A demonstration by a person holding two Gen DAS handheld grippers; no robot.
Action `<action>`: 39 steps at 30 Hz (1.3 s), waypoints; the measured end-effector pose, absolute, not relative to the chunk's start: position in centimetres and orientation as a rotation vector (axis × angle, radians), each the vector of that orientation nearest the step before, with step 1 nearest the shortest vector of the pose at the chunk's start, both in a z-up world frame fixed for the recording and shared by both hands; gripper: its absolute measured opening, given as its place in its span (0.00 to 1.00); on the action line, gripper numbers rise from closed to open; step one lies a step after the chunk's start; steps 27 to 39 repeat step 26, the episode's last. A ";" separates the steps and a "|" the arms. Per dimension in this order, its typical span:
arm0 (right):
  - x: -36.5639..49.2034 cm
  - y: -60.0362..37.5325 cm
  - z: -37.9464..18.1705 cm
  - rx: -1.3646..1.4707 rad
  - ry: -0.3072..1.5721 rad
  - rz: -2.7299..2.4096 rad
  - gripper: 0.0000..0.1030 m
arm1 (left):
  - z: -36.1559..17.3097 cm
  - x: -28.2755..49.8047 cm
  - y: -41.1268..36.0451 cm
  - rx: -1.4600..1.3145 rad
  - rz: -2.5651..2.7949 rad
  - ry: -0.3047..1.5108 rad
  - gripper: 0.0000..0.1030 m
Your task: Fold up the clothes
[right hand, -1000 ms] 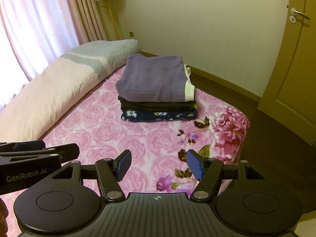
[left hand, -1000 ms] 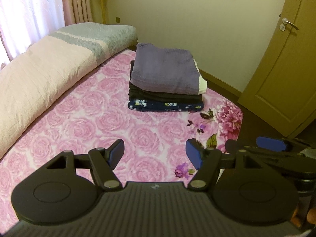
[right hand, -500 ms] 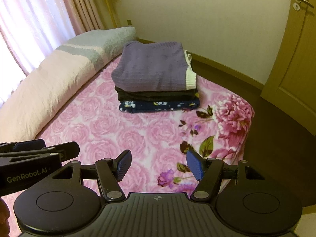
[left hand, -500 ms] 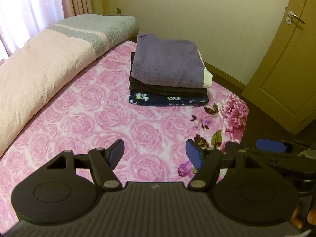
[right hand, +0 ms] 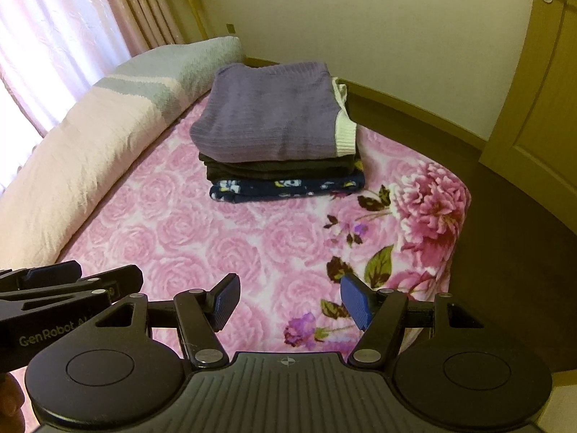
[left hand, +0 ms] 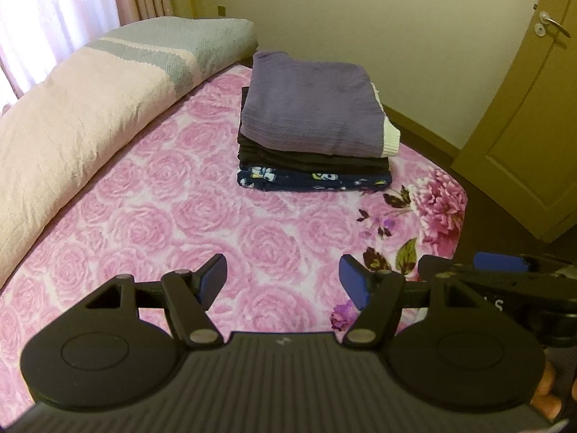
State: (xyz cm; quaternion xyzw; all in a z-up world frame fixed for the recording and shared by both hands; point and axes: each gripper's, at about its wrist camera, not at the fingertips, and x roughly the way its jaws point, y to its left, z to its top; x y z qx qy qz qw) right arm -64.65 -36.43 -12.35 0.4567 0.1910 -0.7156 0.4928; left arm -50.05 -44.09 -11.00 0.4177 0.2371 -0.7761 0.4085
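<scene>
Clothes lie folded in one stack [left hand: 313, 140] a little above the centre of both frames, resting on our pink rose-print bedspread [left hand: 173, 223]. On top we see a purple knit sweater [left hand: 310, 112] with a white ribbed hem turned toward the right; beneath it sit dark folded garments [left hand: 313, 160], and at the bottom a navy piece with a pale print [left hand: 313, 180]. Edges of the pile line up fairly squarely.

Our left gripper [left hand: 283, 281] fills the lower part of its frame, released, its blue pads spread wide with nothing between them, hovering over the bedspread well apart from the stack. Our right gripper [right hand: 288, 299] stands the same way in its own view, jaws parted and empty; it also shows at the lower right edge of the left view, just beside the left one.

Along the left side of both frames runs a long rolled quilt [left hand: 72, 137], pale pink with a grey-blue end toward the top. Pink curtains [right hand: 72, 29] hang at the upper left, and a wooden door [left hand: 533, 115] with a metal handle stands at the right edge.
</scene>
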 end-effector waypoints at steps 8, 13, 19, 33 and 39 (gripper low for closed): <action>-66.5 -37.9 -12.6 1.103 0.504 -1.708 0.63 | -11.3 -51.9 -45.4 1.036 -1.910 0.624 0.64; -67.8 -39.0 -12.7 1.104 0.537 -1.676 0.63 | -11.4 -53.2 -46.1 1.024 -1.875 0.634 0.64; -69.6 -40.3 -12.9 1.104 0.574 -1.632 0.63 | -11.6 -54.5 -47.0 0.991 -1.836 0.629 0.64; -71.6 -41.3 -13.2 1.092 0.605 -1.598 0.63 | -11.5 -56.7 -47.4 0.964 -1.830 0.620 0.64; -71.6 -41.3 -13.2 1.092 0.605 -1.598 0.63 | -11.5 -56.7 -47.4 0.964 -1.830 0.620 0.64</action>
